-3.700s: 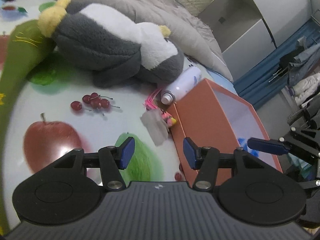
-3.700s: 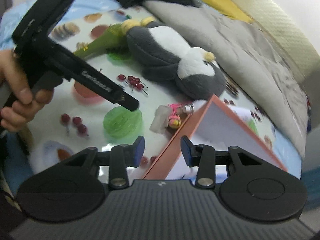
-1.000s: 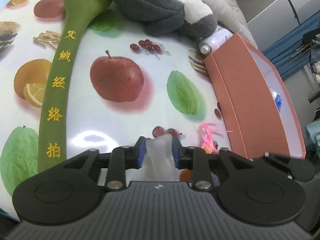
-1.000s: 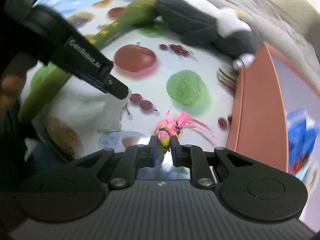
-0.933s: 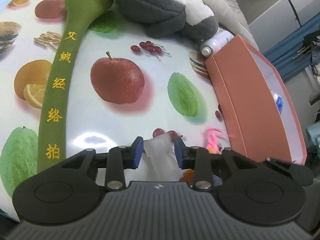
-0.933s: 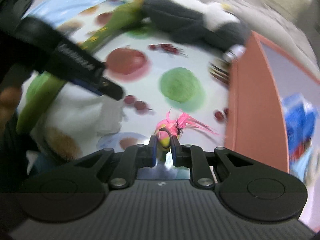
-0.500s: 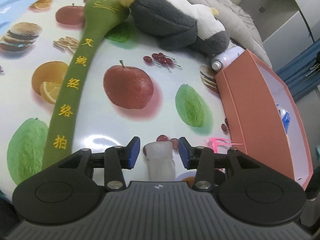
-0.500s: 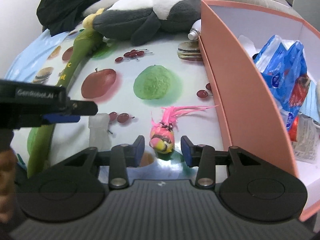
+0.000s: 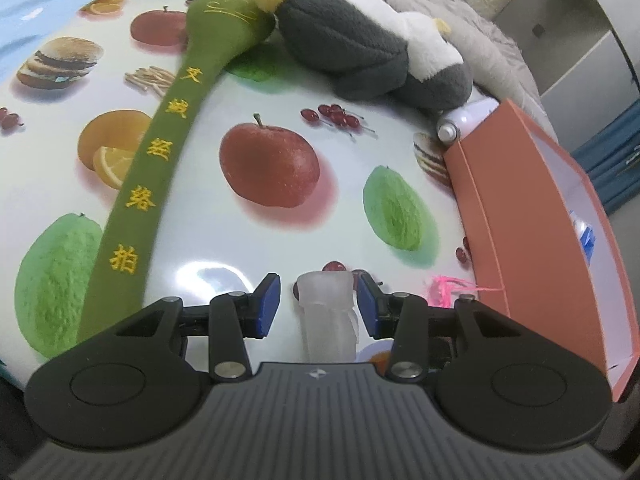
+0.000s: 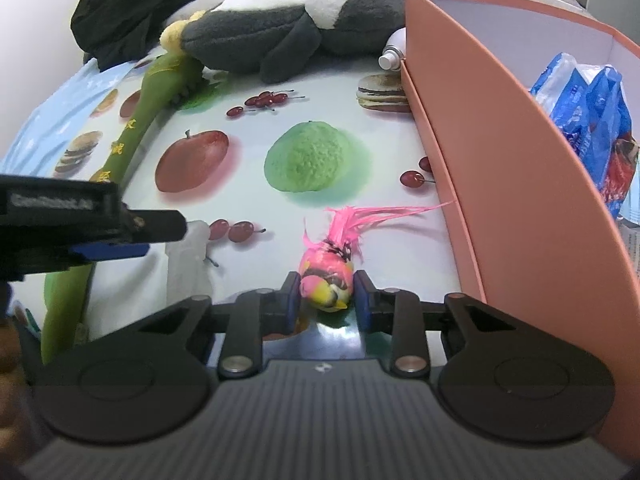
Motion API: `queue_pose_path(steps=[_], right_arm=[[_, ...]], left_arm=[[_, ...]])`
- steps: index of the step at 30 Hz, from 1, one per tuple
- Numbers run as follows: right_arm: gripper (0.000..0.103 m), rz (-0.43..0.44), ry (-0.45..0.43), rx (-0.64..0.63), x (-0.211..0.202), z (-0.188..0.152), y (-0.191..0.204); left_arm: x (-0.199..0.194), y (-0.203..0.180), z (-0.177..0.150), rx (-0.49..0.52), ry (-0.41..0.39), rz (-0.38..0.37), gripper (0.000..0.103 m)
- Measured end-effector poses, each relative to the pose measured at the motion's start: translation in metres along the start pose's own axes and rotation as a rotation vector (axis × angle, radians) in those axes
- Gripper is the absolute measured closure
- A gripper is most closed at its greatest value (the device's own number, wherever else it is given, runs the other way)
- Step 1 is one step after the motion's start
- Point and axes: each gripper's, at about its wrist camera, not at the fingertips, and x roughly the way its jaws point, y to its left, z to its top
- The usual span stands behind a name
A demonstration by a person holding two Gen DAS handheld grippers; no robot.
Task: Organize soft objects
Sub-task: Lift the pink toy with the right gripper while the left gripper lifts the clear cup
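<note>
A translucent white soft piece (image 9: 328, 312) lies on the fruit-print cloth between the open fingers of my left gripper (image 9: 319, 305), touching neither pad. It also shows in the right wrist view (image 10: 188, 256), under the left gripper. A pink and yellow feathered bird toy (image 10: 327, 276) lies between the fingers of my right gripper (image 10: 327, 302), whose pads stand close at its sides; its pink feathers show in the left wrist view (image 9: 448, 285). A grey and white penguin plush (image 9: 360, 44) and a long green plush stick (image 9: 160, 152) lie at the back.
An orange box (image 10: 500, 160) stands on the right, holding blue plastic packets (image 10: 588, 120). A white spray bottle (image 9: 464, 120) lies by the box's far corner. A grey blanket (image 9: 460, 12) and black clothing (image 10: 136, 4) lie behind the plush.
Both grippers have opened and let go: the left released the translucent piece, the right released the bird toy. Both objects now rest on the cloth. In the last half second the right fingers narrowed around the bird.
</note>
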Motion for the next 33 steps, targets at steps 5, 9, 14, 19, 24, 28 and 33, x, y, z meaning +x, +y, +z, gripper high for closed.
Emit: queue_pose_path(steps=[5,9,14,19,24,28,33], right_arm=[[0.071,0.022,0.001,-0.002,-0.008,-0.006,-0.005],[0.071,0.025,0.002,-0.027,-0.009,-0.014,-0.006],[0.071,0.022,-0.004,-0.033,-0.009,-0.017,-0.005],[0.071,0.017,-0.011,-0.042,-0.008,-0.016,-0.003],[0.071,0.015,-0.015,-0.038,-0.012,-0.015,-0.002],[0.071,0.009,-0.029,-0.049,-0.023,-0.012,0.003],[0.071,-0.008,-0.071,-0.033,-0.045,-0.008,0.004]], left_arm=[[0.005,-0.009,-0.004,0.045,0.001,0.011,0.055],[0.013,-0.014,-0.005,0.070,0.003,0.029,0.055],[0.019,-0.018,-0.006,0.115,0.002,0.042,0.056],[0.021,-0.022,-0.004,0.140,-0.007,0.045,0.068],[0.016,-0.027,-0.007,0.200,-0.011,0.050,0.075],[0.005,-0.030,-0.010,0.212,-0.005,0.024,0.077],[-0.014,-0.036,-0.014,0.235,-0.013,-0.014,0.077]])
